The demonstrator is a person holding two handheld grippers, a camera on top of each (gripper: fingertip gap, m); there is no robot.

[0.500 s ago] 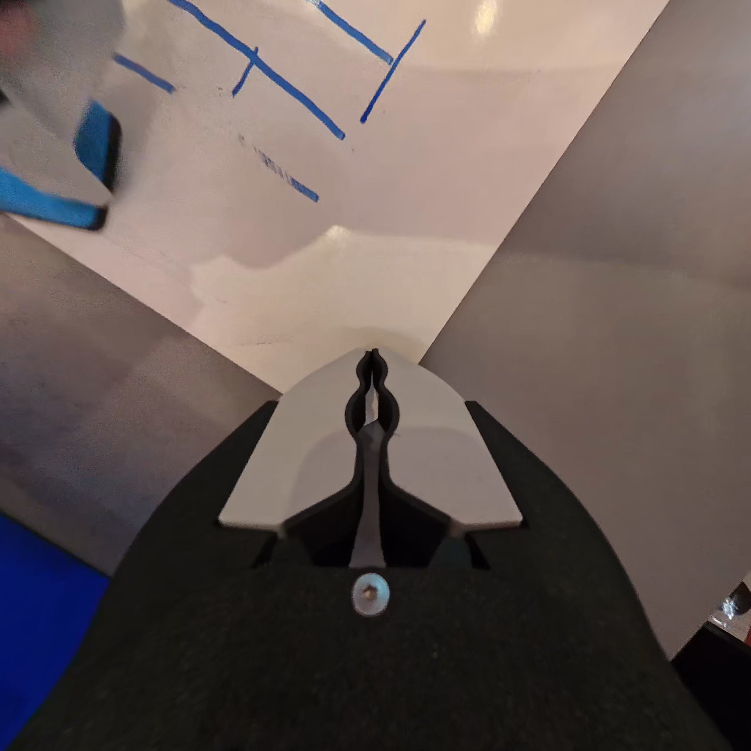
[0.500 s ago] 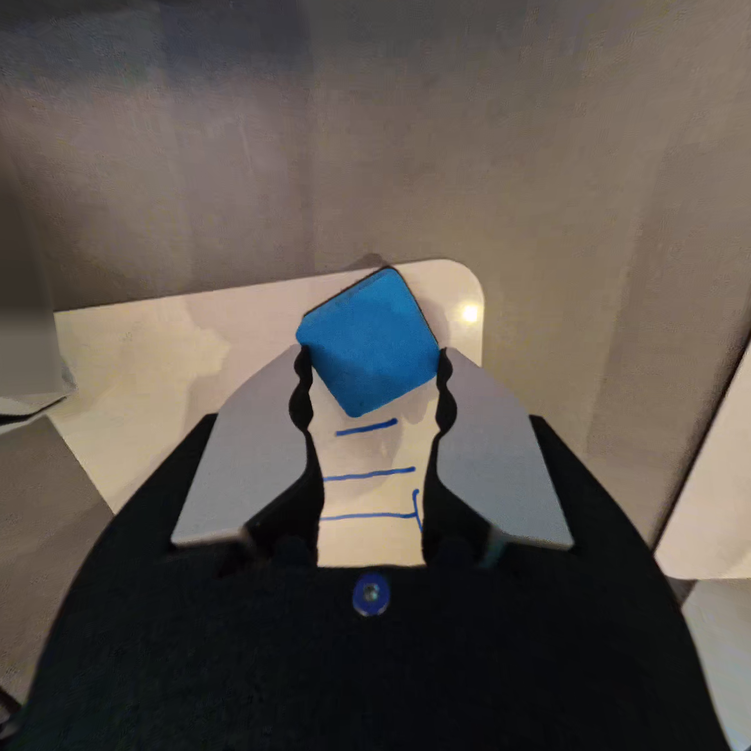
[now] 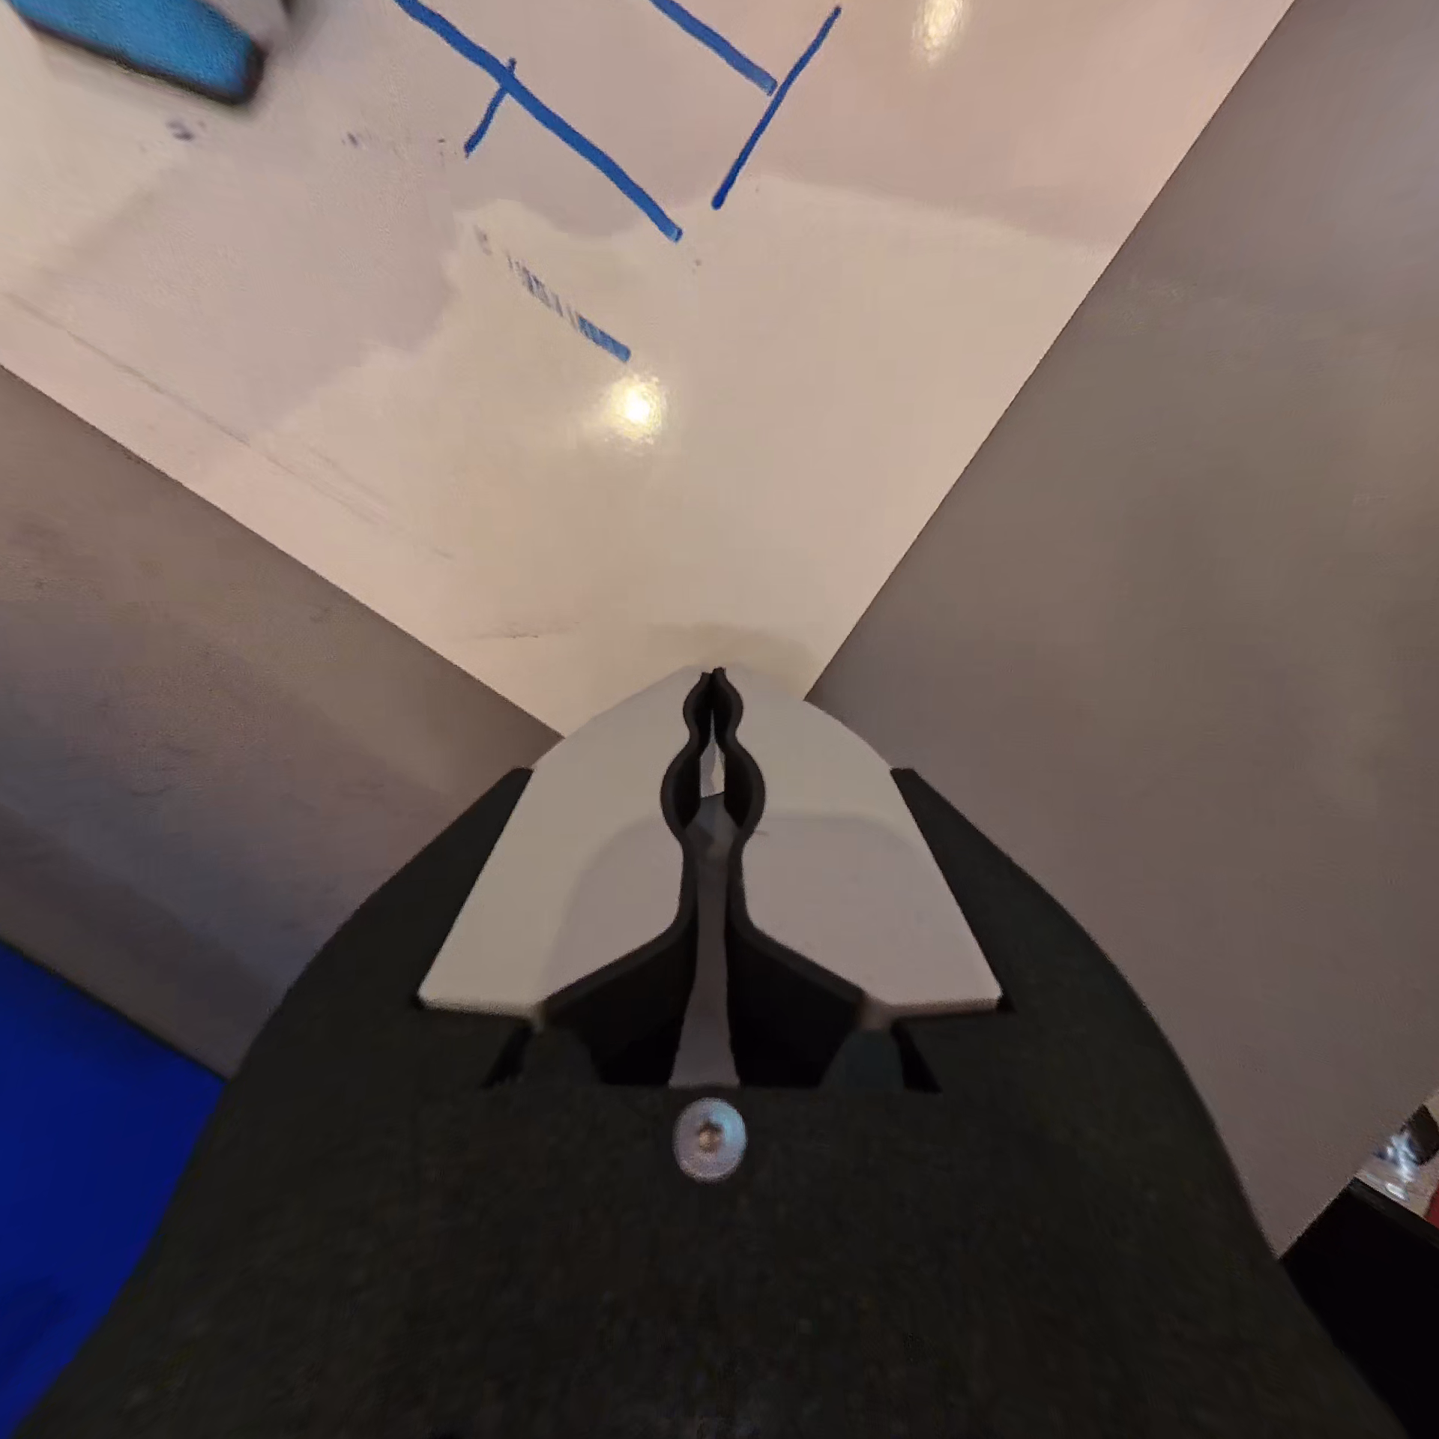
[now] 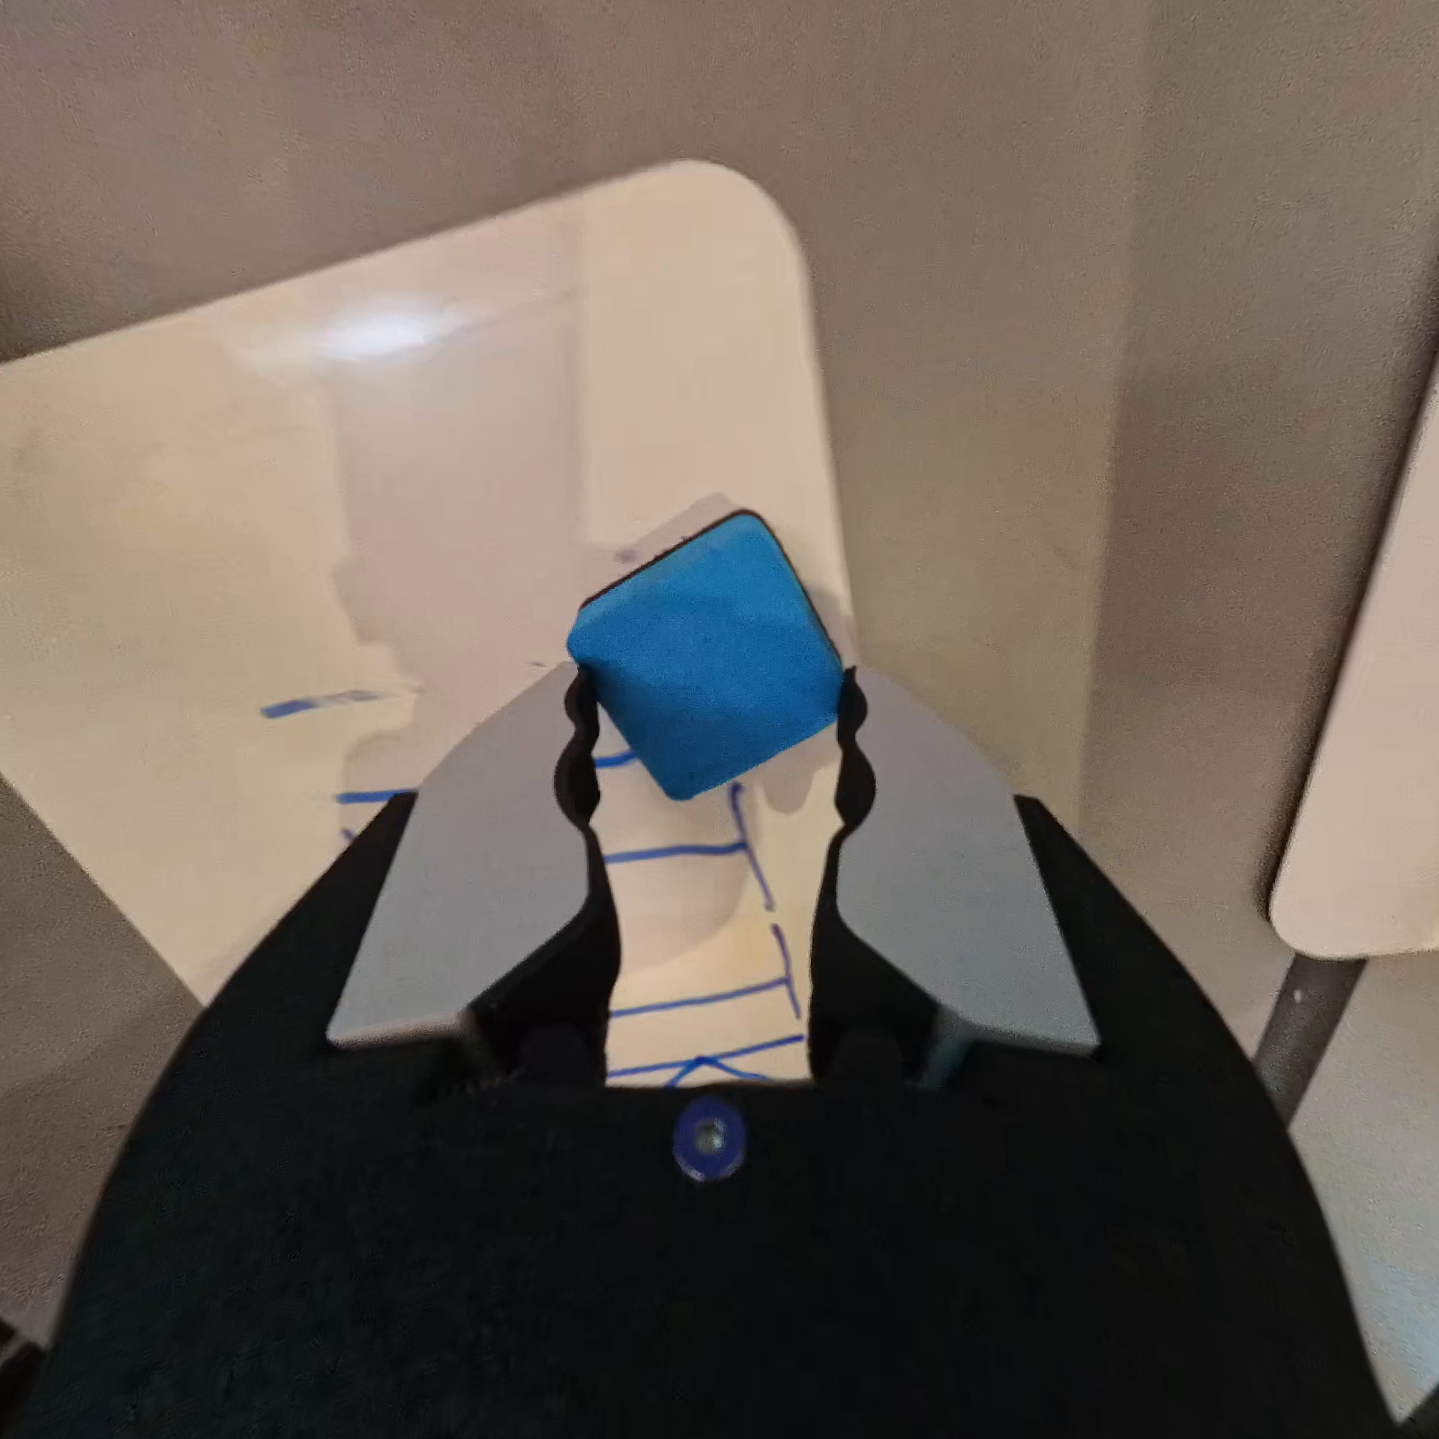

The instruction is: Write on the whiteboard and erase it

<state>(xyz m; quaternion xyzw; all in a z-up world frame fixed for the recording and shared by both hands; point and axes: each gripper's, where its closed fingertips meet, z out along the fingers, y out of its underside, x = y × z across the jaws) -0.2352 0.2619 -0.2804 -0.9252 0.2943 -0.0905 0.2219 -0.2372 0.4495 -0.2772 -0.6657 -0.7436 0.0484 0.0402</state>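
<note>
Since the earlier frame the right gripper (image 4: 707,705) had carried the eraser (image 4: 705,654) farther up the whiteboard (image 4: 195,506) | pinching eraser over blue strokes (image 4: 677,853) | left gripper (image 3: 715,676) pressed together at board corner

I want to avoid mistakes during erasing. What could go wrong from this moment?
1. The blue eraser sits skewed, held only at the tips of the right gripper; it may twist or slip under pressure.
2. Several blue lines lie nearer the camera than the eraser, and a faded stroke remains; a pass may miss them.
</note>
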